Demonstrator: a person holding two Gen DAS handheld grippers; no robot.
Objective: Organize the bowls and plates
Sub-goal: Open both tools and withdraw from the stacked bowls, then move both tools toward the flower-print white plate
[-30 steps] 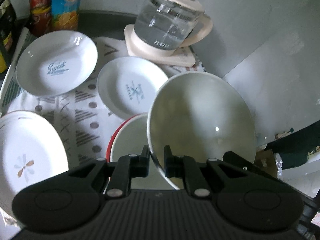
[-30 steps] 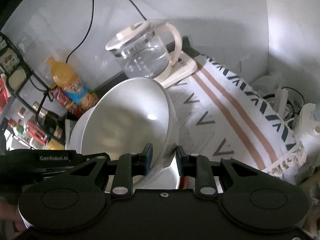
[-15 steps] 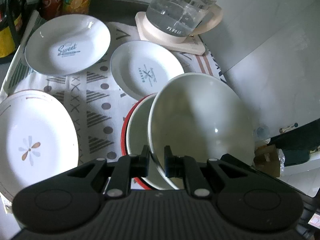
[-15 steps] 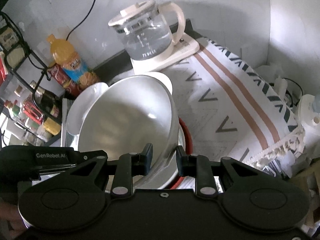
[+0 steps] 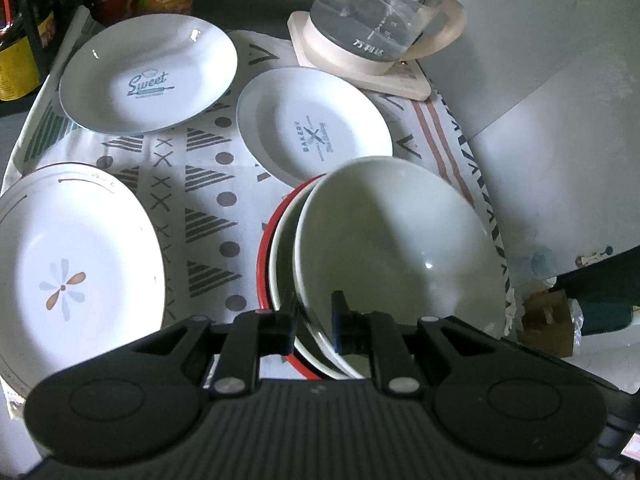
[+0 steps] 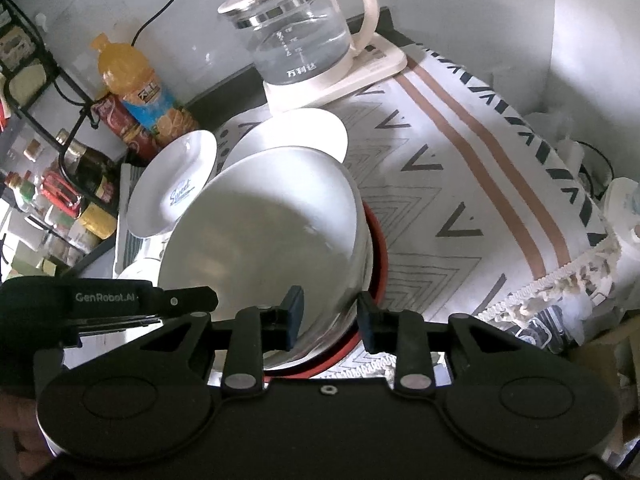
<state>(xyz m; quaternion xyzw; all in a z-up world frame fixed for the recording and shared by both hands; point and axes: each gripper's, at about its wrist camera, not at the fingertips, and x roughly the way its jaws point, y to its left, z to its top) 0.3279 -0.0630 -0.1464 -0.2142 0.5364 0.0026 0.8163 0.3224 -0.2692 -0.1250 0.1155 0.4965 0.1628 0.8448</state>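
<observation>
Left gripper [image 5: 314, 322], seen from its own wrist camera, straddles the near rim of the white bowl [image 5: 400, 248] with its jaws opening; the rim runs between the pads, though contact cannot be confirmed. That bowl sits tilted inside the red-rimmed bowl [image 5: 267, 256], and both appear empty. Around them on the patterned cloth [image 5: 204, 184] lie three empty plates: the "Sweet" plate [image 5: 148, 74] at the far left, the "Bakery" plate [image 5: 314, 124] just beyond the bowls, and the flower plate [image 5: 68, 276] at the near left. A glass kettle [image 5: 380, 12] holding clear water stands on a cream base at the cloth's far edge, with bottles in the far left corner. From the right wrist camera, the right gripper [image 6: 328, 320] straddles the opposite rim of the same white bowl [image 6: 264, 236], its jaws opening with a visible gap beside the rim. Glossy ceramic, round forms throughout. Here the cloth [image 6: 472, 184] shows chevrons, brown stripes and a fringed edge; the kettle [image 6: 300, 36] and an orange drink bottle [image 6: 132, 80] stand against a pale wall.
</observation>
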